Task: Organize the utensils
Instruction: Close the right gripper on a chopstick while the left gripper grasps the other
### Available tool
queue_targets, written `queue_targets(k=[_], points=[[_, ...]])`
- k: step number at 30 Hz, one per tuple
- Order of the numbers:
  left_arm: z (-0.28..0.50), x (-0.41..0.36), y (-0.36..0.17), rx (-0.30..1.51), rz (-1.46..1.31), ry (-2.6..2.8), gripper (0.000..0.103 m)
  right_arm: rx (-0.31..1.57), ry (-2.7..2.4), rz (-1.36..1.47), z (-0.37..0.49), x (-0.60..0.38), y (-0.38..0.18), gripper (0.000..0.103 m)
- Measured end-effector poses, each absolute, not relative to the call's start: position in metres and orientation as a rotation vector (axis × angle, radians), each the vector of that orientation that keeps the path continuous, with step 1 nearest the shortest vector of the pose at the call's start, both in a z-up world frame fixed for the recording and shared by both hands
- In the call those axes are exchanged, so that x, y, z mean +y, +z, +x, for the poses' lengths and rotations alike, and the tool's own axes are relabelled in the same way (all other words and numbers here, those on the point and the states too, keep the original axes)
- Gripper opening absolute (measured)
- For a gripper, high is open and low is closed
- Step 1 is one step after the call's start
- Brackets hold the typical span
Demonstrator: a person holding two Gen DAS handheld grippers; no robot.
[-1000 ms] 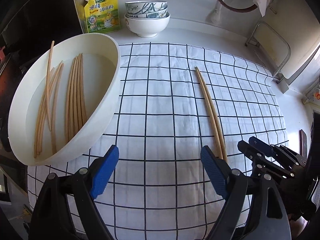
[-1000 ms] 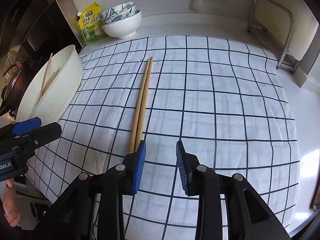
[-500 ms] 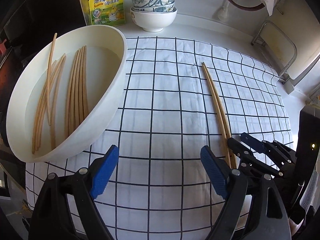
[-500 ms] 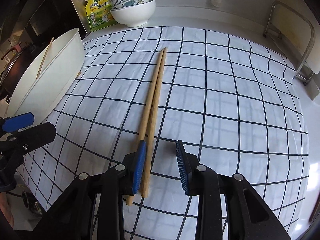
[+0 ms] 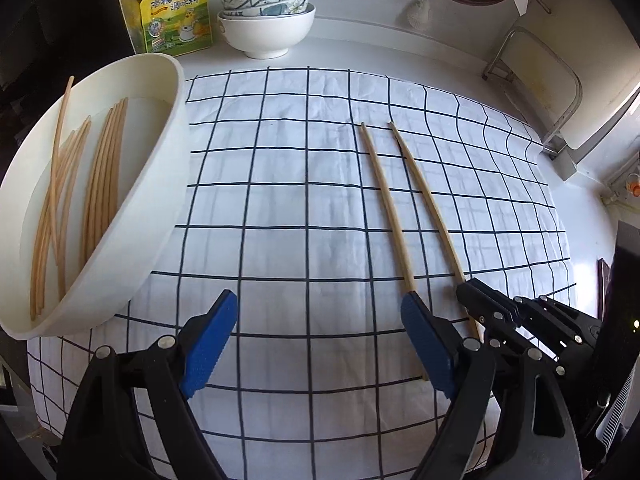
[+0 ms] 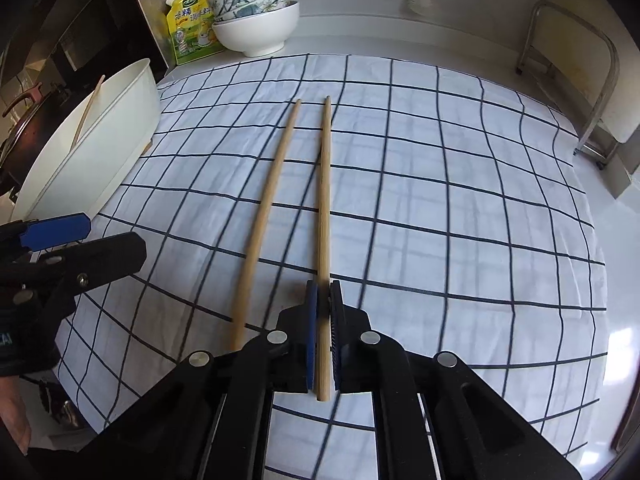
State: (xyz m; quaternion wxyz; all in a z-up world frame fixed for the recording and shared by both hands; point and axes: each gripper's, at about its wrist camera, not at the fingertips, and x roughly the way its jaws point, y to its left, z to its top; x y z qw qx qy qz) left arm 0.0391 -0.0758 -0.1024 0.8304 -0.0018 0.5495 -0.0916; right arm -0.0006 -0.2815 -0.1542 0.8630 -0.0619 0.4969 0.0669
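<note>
Two wooden chopsticks lie on the checked cloth [image 5: 280, 208]. My right gripper [image 6: 323, 304] is shut on the near end of the right chopstick [image 6: 325, 200], which also shows in the left wrist view [image 5: 428, 200]. The left chopstick [image 6: 268, 208] lies loose beside it on the cloth, and shows in the left wrist view [image 5: 386, 208]. My left gripper [image 5: 316, 340] is open and empty above the cloth's near part, with its right finger beside the loose chopstick's near end. A white basin [image 5: 164, 184] at the left holds several more chopsticks [image 5: 100, 184].
Stacked bowls [image 5: 266, 20] and a yellow seasoning pouch [image 5: 176, 12] stand at the back of the counter. A metal rack [image 6: 576, 92] stands at the right. A dark pot [image 6: 24, 120] sits beyond the basin at the left.
My right gripper has moved forward and shut on one chopstick. The two chopsticks, together before, now lie apart. My left gripper has stayed open.
</note>
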Motion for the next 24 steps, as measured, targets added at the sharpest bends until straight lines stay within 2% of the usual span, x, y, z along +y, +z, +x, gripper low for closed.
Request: queue_targets(k=[8,18,19,22,24], points=[[0.056,-0.11,-0.124,1.166,0.021,-0.194,0.082,1.039,0.063,-0.091,-0.021,-0.33,-0.151,0.006],[0.069,-0.127,-0.139,1.16,0.061,-0.151,0.082,1.023,0.056,-0.08,-0.02,-0.338,-0.146,0.007],[0.071,-0.128,-0.14,1.159,0.064,-0.15,0.082,1.023,0.057,-0.08,-0.018,-0.339,-0.146,0.009],[0.073,-0.132,-0.143,1.162,0.075,-0.141,0.082,1.022,0.051,-0.101,-0.007,-0.335,-0.148,0.022],[0.074,-0.133,-0.146,1.165,0.08,-0.136,0.082,1.015,0.047,-0.115,-0.002,-0.333,-0.149,0.025]])
